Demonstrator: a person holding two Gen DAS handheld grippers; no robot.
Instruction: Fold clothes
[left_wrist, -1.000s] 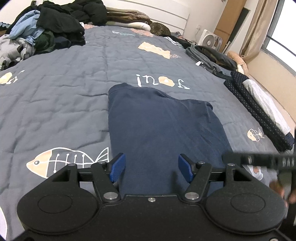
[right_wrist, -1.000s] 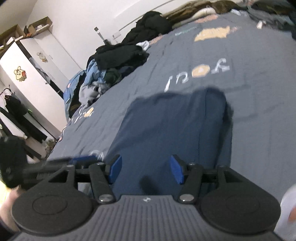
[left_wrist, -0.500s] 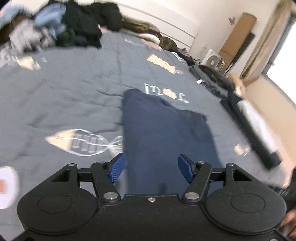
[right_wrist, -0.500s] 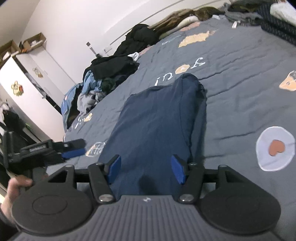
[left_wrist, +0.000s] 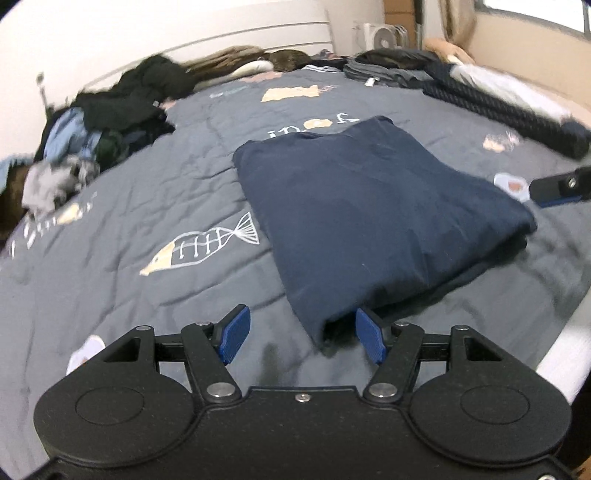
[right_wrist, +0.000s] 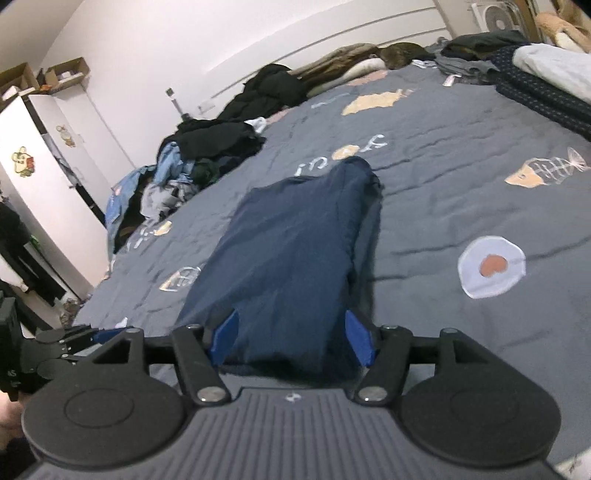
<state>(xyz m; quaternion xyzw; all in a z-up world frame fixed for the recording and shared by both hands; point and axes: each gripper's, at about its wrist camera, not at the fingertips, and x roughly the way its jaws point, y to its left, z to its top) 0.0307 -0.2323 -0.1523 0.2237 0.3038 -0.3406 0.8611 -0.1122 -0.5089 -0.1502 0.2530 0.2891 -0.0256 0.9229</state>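
— Two heaps of loose clothes (left_wrist: 110, 122) crowd the grey quilt's (left_wrist: 147, 192) far side; where's the shirt?

— Folded navy shirt (left_wrist: 369, 206) lies mid-bed, left gripper (left_wrist: 303, 338) open at its corner, right gripper (right_wrist: 291, 338) opening, fabric between, unpressed.

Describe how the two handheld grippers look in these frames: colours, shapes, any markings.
The left gripper is matte black: two round discs, angular linkage arms with silver pivot screws, blue finger pads. The right gripper has the same black linkage and blue pads, but a grey ribbed body with a small white mark. No cables or sleeves show.
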